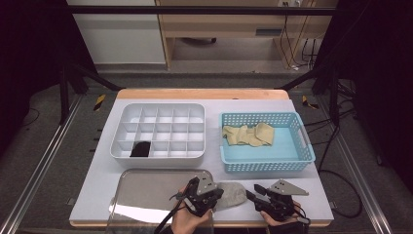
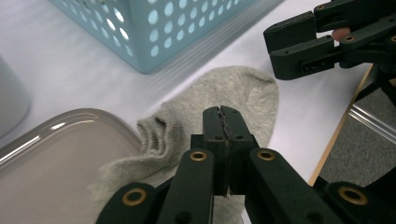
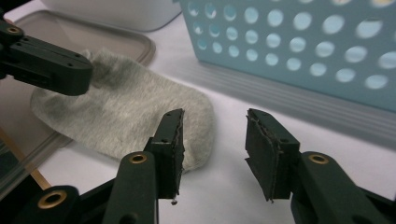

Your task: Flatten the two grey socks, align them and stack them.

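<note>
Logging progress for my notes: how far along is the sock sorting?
Done: one black sock sits in a compartment of the white divider box. In hand: the left hand-held gripper is shut above the grey sock; whether it pinches fabric is unclear. Left: the beige socks in the blue basket.

A lab-style recording room: dark metal frame rails (image 1: 39, 165) flank the white surface (image 1: 214, 105), cables (image 1: 297, 44) trail across grey carpet (image 1: 204, 78) beyond.

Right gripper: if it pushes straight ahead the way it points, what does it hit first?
Probably the toe end of the grey sock, just past the open right gripper. Its right pad has bare table ahead, then the blue basket. Depth is hard to judge.
</note>
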Demonstrator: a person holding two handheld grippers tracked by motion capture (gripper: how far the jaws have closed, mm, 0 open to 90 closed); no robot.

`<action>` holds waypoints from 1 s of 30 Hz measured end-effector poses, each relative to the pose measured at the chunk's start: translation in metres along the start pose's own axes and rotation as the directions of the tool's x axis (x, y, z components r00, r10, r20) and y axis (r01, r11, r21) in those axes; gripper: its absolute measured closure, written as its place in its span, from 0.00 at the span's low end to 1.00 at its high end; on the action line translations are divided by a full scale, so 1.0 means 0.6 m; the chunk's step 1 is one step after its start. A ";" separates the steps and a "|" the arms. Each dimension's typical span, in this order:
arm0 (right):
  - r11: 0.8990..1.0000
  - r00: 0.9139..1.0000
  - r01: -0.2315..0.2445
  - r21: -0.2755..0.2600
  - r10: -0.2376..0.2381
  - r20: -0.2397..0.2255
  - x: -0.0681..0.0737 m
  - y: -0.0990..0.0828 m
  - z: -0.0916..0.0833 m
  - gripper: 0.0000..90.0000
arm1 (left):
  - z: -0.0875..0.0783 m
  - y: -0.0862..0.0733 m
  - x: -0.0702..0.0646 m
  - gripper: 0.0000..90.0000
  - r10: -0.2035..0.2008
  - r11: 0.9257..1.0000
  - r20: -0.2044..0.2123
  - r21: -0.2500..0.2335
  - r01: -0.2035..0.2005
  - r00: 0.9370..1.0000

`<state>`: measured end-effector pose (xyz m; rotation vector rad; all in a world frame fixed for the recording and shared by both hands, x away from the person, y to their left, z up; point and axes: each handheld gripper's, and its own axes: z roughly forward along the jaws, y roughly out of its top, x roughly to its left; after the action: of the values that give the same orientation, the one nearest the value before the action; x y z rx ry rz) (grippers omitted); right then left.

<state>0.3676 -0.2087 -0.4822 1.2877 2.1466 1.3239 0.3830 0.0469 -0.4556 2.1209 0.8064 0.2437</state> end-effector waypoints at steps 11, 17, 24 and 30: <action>0.998 1.000 -0.012 0.061 0.012 -0.006 0.009 -0.006 0.022 0.69 | 0.030 -0.014 0.009 0.99 -0.015 0.997 0.003 0.076 0.014 1.000; 0.997 1.000 -0.015 0.073 0.016 -0.005 0.010 -0.008 0.026 0.71 | 0.033 -0.016 0.009 0.99 -0.011 0.996 0.003 0.087 0.011 1.000; 0.996 0.999 -0.035 0.087 0.036 -0.014 0.017 -0.007 0.031 0.83 | 0.033 -0.017 0.009 0.99 -0.014 0.996 0.000 0.089 0.014 1.000; 0.990 0.993 -0.106 0.098 0.110 -0.043 0.015 -0.005 0.031 0.91 | 0.033 -0.016 0.009 0.99 -0.021 0.996 -0.002 0.090 0.021 1.000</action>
<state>0.3732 -0.1914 -0.4929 1.4418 2.2256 1.3214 0.3912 0.0421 -0.4763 2.1950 0.8541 0.2012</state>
